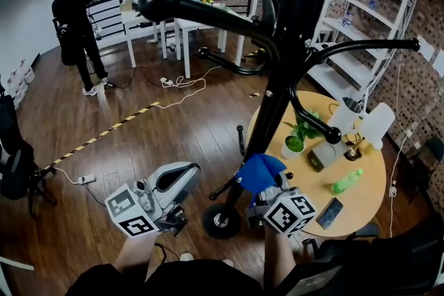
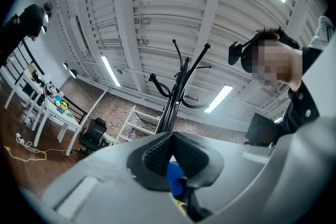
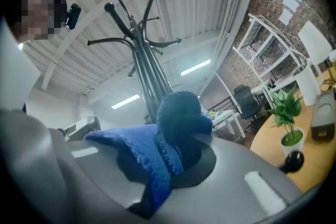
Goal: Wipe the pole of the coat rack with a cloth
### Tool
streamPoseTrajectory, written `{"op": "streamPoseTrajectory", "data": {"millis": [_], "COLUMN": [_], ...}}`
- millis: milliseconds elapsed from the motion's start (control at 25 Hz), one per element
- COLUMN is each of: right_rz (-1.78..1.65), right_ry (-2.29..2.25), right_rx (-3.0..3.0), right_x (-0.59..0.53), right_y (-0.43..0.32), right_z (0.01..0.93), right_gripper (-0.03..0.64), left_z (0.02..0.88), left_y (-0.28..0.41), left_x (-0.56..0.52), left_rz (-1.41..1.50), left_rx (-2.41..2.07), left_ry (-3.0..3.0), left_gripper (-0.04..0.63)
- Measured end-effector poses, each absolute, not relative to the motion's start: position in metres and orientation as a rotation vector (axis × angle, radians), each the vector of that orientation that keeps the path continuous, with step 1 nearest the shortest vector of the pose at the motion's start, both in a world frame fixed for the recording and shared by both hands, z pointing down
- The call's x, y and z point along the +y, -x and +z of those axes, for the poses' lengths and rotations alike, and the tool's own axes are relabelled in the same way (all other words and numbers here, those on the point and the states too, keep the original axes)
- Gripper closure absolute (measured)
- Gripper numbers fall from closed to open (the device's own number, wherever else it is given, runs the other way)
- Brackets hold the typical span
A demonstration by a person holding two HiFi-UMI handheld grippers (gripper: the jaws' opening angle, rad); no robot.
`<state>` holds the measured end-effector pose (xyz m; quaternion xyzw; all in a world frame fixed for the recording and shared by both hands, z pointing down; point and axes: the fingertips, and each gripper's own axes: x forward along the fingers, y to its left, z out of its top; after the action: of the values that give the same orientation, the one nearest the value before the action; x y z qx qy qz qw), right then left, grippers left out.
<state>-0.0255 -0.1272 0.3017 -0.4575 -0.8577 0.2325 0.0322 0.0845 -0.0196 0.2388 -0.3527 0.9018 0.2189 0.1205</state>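
Note:
The black coat rack pole [image 1: 274, 107] rises through the middle of the head view, from its round base [image 1: 222, 222] on the wooden floor. My right gripper [image 1: 267, 184] is shut on a blue cloth [image 1: 258, 171], held against the lower pole just above the base. In the right gripper view the cloth [image 3: 163, 149] bulges out of the right gripper [image 3: 173, 131], with the pole [image 3: 149, 86] straight behind it. My left gripper [image 1: 186, 173] hovers left of the pole, apart from it. Its pads meet with nothing between them in the left gripper view [image 2: 171, 136], which looks up the pole [image 2: 170, 113].
A round wooden table [image 1: 361, 184] stands close on the right with a potted plant [image 1: 295, 142], a green bottle [image 1: 346, 181] and a phone [image 1: 329, 213]. Rack hooks [image 1: 159, 0] jut out at head height. A white shelf [image 1: 361, 17], white tables and a person [image 1: 78, 31] are farther off.

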Motion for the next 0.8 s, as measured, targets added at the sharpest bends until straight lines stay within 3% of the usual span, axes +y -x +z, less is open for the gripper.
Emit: {"op": "streamPoseTrajectory", "data": {"millis": [560,800], "right_rz": [0.804,0.798], "right_ry": [1.661,1.67], "right_rx": [-2.924,-2.986], "right_x": [-0.133,-0.135], "right_y": [0.02,0.019], "right_z": [0.117,0.098], "right_gripper": [0.595,0.595], "left_z": [0.227,0.225], "left_y": [-0.088,-0.092], "left_x": [-0.008,-0.004], "left_rz": [0.623,0.622], "left_rx": [2.586,2.569], "left_ry": [0.986,0.969], "left_gripper": [0.595,0.595]}}
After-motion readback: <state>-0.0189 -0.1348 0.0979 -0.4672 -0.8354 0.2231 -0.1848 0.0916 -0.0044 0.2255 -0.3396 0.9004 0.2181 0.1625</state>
